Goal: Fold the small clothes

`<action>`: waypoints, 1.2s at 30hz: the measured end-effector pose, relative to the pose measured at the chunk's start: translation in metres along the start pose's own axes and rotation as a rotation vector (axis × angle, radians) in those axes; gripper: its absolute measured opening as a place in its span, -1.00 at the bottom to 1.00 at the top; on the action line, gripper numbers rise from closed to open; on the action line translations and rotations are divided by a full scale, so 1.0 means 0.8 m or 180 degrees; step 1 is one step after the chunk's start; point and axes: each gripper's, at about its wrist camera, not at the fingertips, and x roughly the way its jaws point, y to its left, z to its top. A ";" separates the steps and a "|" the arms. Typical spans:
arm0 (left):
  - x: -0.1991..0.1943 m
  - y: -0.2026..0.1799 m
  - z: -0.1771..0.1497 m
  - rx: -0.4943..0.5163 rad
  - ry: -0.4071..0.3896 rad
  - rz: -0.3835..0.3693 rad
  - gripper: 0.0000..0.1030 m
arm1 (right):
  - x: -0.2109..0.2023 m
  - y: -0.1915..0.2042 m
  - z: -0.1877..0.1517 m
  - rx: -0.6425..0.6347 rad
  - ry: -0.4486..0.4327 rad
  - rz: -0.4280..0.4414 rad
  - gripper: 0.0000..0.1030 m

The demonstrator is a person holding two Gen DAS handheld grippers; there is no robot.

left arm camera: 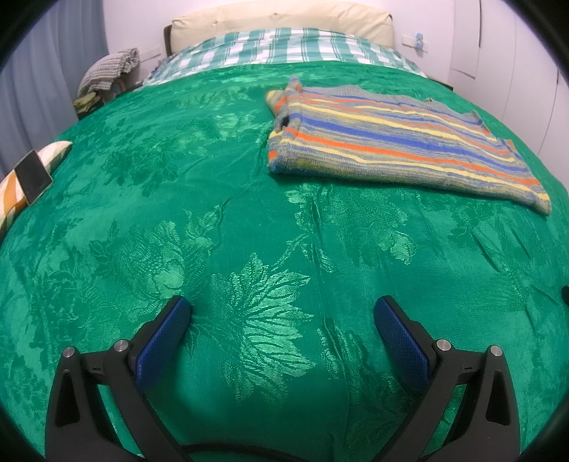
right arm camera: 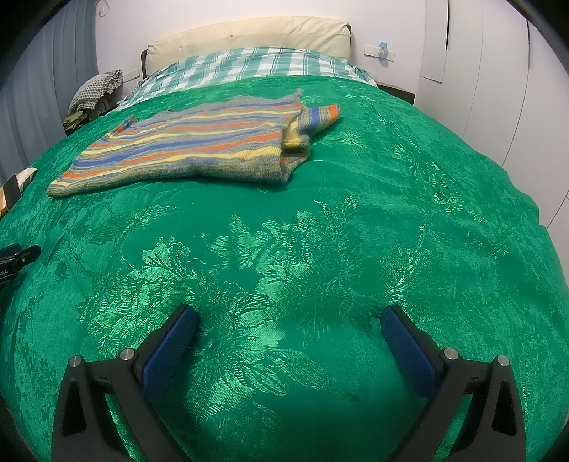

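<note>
In the left wrist view the left gripper [left arm camera: 281, 312] sits at the bottom of the frame with its jaws spread wide and nothing between them; its blue pads [left arm camera: 161, 344] frame only bare green bedspread [left arm camera: 213, 213]. The right gripper [right arm camera: 288, 320] in the right wrist view is the same: jaws released, wide apart, above the leaf-patterned cloth at the lower middle of the frame.

The striped knitted garment [left arm camera: 402, 142] lies flat on the bedspread, well apart from both grippers. It fills the upper right of the left wrist view and the upper left of the right wrist view [right arm camera: 192, 142], with one sleeve doubled over on the body and its cuff sticking out past the edge.

Beyond it, at the top of both frames, are a green checked sheet [left arm camera: 284, 46] and a cream headboard [left arm camera: 281, 17]. At the left edge of the left wrist view a phone [left arm camera: 32, 176] rests on an orange-striped cushion [left arm camera: 14, 202]. A heap of checked cloth [left arm camera: 106, 69] sits at the upper left.
</note>
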 end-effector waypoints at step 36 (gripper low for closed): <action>-0.002 -0.123 0.163 -0.0186 -0.0363 -0.1720 -0.86 | 0.183 0.037 0.388 0.0162 0.0629 0.2203 -0.75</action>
